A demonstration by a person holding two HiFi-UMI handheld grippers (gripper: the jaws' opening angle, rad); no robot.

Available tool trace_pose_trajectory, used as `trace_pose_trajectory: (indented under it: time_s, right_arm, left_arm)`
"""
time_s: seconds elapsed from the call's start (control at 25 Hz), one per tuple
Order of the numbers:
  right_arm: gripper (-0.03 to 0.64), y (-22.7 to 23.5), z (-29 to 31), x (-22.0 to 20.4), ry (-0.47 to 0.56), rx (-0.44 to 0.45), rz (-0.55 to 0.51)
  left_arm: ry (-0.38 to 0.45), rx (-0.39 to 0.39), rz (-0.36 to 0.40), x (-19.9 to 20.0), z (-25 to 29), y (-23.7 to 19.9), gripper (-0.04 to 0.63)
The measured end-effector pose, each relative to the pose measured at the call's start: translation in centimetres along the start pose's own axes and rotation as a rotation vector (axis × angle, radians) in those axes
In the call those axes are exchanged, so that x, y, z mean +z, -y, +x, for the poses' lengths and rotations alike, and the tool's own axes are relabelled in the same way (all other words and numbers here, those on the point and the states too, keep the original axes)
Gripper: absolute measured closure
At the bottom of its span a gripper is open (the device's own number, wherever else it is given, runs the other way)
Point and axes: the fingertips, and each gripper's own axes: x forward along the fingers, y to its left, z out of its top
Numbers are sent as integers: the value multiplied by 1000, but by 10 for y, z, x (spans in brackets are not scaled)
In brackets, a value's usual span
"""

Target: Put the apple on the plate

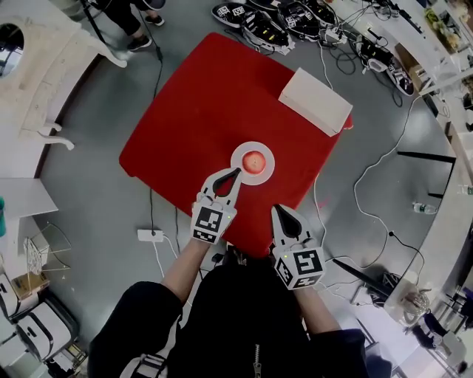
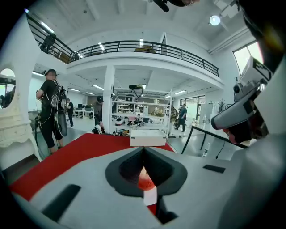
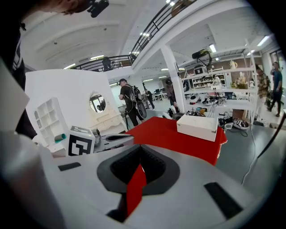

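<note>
A red apple [image 1: 254, 161] rests in the middle of a small white plate [image 1: 238, 153] near the front edge of the red table [image 1: 199, 111]. My left gripper [image 1: 236, 173] hovers just at the plate's near-left rim, jaws shut and empty. In the left gripper view the jaw tips [image 2: 143, 149] meet, with a sliver of the apple [image 2: 144, 179] and plate [image 2: 150, 196] showing below them. My right gripper [image 1: 281, 212] is held nearer to me over the table's front edge, right of the plate, shut with nothing in it; its tips [image 3: 140, 150] touch above red cloth.
A white box [image 1: 315, 100] lies at the table's far right corner. On the grey floor are a power strip [image 1: 150, 235], cables [image 1: 369, 177] and gear [image 1: 281, 22] beyond the table. White furniture [image 1: 37, 66] stands to the left. A person [image 2: 50, 112] stands beyond the table.
</note>
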Motion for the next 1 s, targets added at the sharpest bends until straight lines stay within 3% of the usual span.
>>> trace_pose_trajectory:
  time_s: [0.44,1.0]
  right_arm:
    - [606,-32,-22,10,62,22,-71]
    - [606,-85,-64,-1,125,34,-126]
  left_arm:
    - [39,-6,16,47,-66,25,589]
    - [63,-13,10,66,-157,63,589]
